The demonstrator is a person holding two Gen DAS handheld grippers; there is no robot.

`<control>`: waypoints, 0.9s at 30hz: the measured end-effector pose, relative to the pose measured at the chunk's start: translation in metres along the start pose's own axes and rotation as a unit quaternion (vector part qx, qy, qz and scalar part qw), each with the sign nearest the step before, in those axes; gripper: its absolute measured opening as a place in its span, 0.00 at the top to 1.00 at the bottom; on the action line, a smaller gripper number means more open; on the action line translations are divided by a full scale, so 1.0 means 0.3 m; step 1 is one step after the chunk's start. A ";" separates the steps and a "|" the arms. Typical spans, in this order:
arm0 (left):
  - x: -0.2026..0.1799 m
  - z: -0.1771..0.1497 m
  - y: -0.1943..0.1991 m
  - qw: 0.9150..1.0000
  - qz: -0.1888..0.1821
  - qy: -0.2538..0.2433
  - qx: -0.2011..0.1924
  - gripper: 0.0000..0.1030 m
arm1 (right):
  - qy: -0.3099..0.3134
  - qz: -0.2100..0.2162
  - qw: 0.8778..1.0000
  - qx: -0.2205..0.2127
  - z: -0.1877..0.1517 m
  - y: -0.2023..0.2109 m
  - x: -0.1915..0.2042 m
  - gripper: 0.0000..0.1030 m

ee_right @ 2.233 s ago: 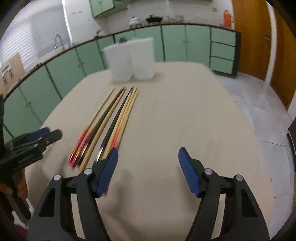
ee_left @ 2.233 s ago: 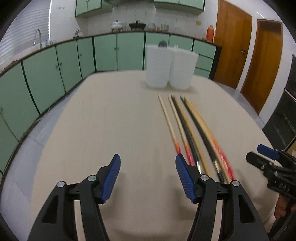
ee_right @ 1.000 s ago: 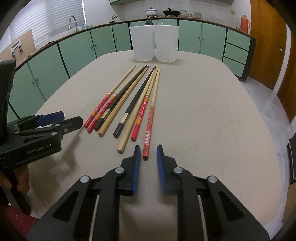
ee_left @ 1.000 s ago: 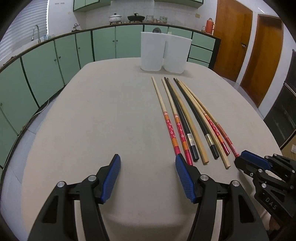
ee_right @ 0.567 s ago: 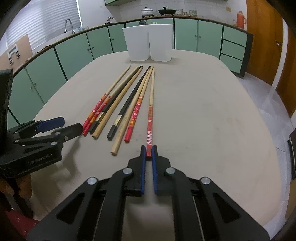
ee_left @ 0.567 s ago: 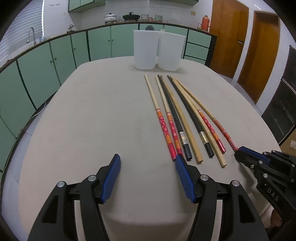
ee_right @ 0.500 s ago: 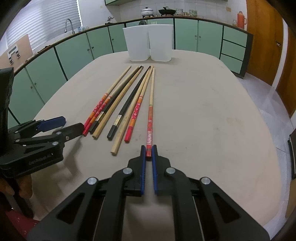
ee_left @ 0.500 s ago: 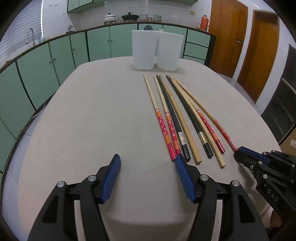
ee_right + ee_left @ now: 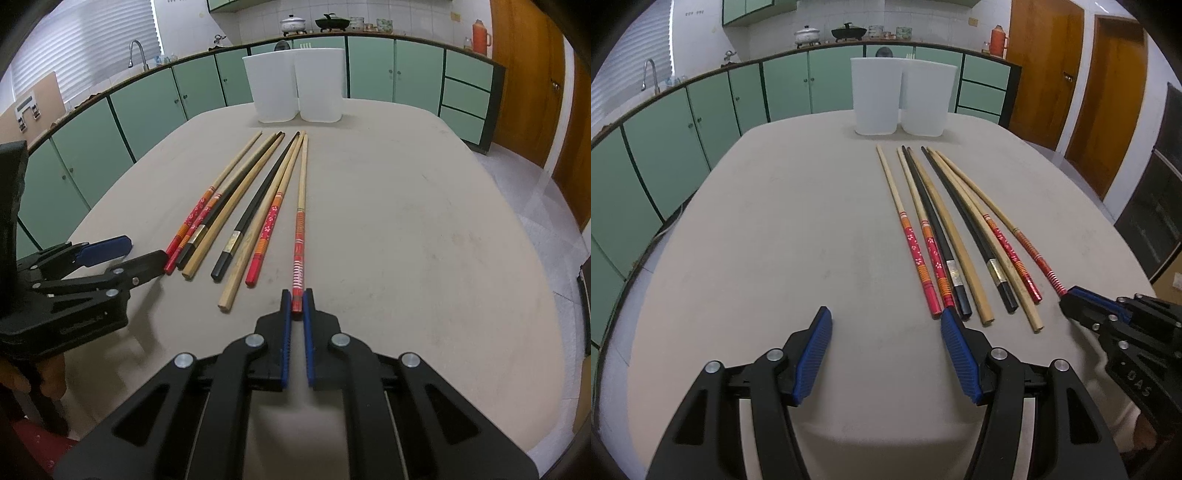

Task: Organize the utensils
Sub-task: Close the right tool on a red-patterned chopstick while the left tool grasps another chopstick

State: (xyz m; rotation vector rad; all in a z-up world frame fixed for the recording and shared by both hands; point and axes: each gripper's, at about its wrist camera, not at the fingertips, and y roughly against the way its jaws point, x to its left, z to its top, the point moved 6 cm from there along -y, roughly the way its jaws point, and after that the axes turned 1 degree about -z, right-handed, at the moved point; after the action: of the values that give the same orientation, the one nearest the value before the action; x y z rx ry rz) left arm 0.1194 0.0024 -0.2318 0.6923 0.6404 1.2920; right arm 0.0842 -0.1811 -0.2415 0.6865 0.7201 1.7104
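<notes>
Red-striped chopstick [image 9: 300, 240] stays pinched in the right claw [image 9: 297, 306]; left claw [image 9: 886, 325] remains wide, seemingly unmoved.

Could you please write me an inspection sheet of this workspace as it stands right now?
Surface: beige table, bare beyond the items below.
Job's things: eight chopsticks lying side by side in a row; two white containers upright, side by side at the far edge.
Clutter: nothing seen.
Grippers: right gripper shut on the near end of the striped red chopstick, the rightmost one; left gripper open, over bare table just left of the row, holding nothing.
Cables: nothing seen.
Surroundings: green cabinets, sink tap, pots on the counter, wooden doors.
</notes>
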 end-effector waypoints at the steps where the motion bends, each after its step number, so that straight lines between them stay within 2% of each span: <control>1: 0.000 0.004 -0.003 1.000 0.001 0.001 0.000 0.41 | -0.001 0.000 1.000 0.000 0.000 -0.001 0.000 0.94; 8: 0.000 0.007 -0.006 1.000 0.002 0.008 -0.002 0.41 | -0.003 0.000 1.000 -0.001 0.000 -0.001 0.001 0.94; 12: -0.003 0.014 -0.010 1.000 0.000 0.014 -0.007 0.57 | -0.005 0.000 1.000 -0.002 0.004 -0.004 0.002 0.94; 19: -0.010 0.036 -0.027 1.000 -0.003 0.022 -0.017 0.78 | -0.008 0.002 1.000 -0.004 0.008 -0.009 -0.005 0.94; 24: 0.003 0.035 -0.016 0.999 -0.018 0.047 -0.017 0.80 | -0.014 0.007 1.000 -0.003 0.009 -0.009 -0.008 0.94; 27: 0.010 0.027 -0.005 0.998 -0.022 0.050 -0.022 0.74 | -0.017 0.009 1.000 -0.003 0.010 -0.008 -0.010 0.94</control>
State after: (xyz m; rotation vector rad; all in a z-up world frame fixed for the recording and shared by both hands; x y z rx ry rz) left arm 0.1270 0.0043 -0.2277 0.5779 0.7032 1.3031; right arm 0.0885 -0.1832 -0.2416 0.7190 0.6867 1.7126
